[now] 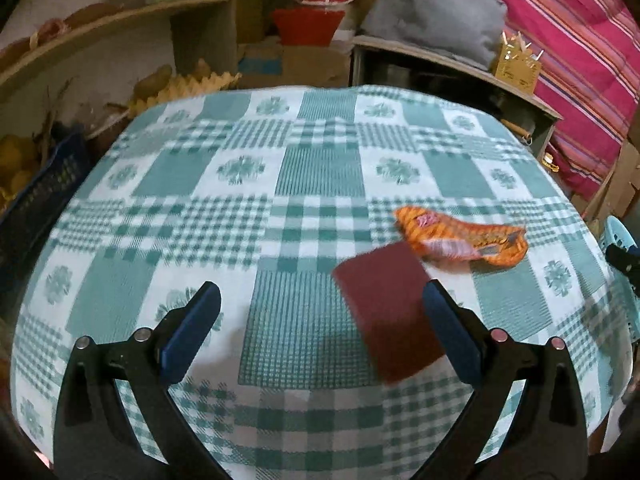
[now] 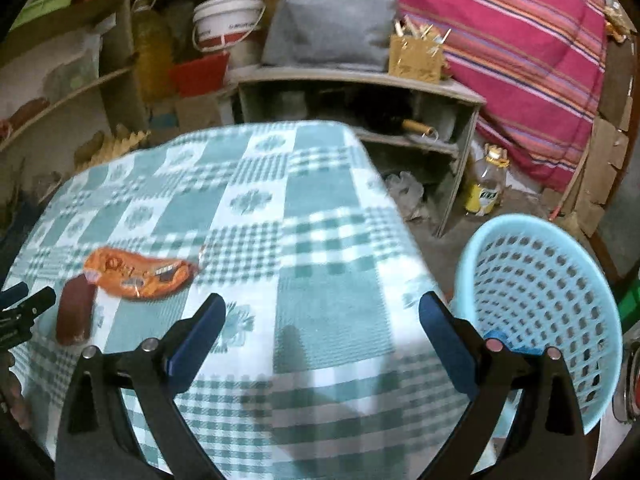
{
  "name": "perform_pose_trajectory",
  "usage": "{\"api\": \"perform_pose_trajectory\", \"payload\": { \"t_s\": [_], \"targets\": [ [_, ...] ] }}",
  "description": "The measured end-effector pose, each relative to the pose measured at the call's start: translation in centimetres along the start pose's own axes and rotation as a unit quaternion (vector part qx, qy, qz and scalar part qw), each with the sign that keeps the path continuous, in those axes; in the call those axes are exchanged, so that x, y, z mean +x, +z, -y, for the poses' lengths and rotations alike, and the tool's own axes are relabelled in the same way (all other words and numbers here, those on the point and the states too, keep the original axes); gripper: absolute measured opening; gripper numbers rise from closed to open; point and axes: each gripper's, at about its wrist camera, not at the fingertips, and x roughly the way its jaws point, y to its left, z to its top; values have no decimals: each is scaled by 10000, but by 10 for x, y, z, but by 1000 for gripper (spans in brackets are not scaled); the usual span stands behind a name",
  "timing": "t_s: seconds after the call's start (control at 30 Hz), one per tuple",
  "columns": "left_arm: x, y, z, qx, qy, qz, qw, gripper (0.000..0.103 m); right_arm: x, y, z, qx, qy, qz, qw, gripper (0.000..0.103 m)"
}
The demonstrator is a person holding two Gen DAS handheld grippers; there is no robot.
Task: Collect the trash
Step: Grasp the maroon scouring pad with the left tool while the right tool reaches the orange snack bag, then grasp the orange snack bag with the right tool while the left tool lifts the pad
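Note:
An orange snack wrapper (image 1: 460, 238) lies on the green-and-white checked tablecloth (image 1: 256, 184), with a flat dark red packet (image 1: 390, 312) just in front of it. My left gripper (image 1: 322, 298) is open and empty above the cloth; its right finger is close beside the red packet. In the right wrist view the wrapper (image 2: 140, 274) and red packet (image 2: 76, 312) lie at the left. My right gripper (image 2: 320, 308) is open and empty over the table's right corner. A light blue perforated basket (image 2: 540, 300) stands right of the table with something blue inside.
Behind the table stand a low shelf unit (image 2: 360, 92) with a grey bag (image 2: 332, 20), a white bucket (image 2: 226, 20) and a red tub (image 2: 198, 72). A bottle (image 2: 486, 184) stands on the floor. A dark blue crate (image 1: 44, 200) sits left of the table.

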Motion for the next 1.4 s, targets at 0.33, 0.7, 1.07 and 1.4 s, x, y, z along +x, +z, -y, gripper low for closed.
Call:
{"api": "perform_pose_trajectory", "payload": {
  "t_s": [0.33, 0.7, 1.07, 1.4],
  "targets": [
    [14, -7, 6, 78, 70, -224, 9997, 97, 13, -12, -7, 15, 57, -122, 9999, 95],
    [24, -1, 17, -112, -136, -340, 9993, 97, 17, -9, -17, -180, 13, -97, 9998, 95],
    [35, 2, 42, 316, -45, -611, 9976, 88, 22, -10, -11, -30, -15, -173, 9998, 95],
    [18, 6, 6, 400, -371, -656, 9964, 65, 19, -12, -65, -798, 112, -207, 9965, 95]
  ]
}}
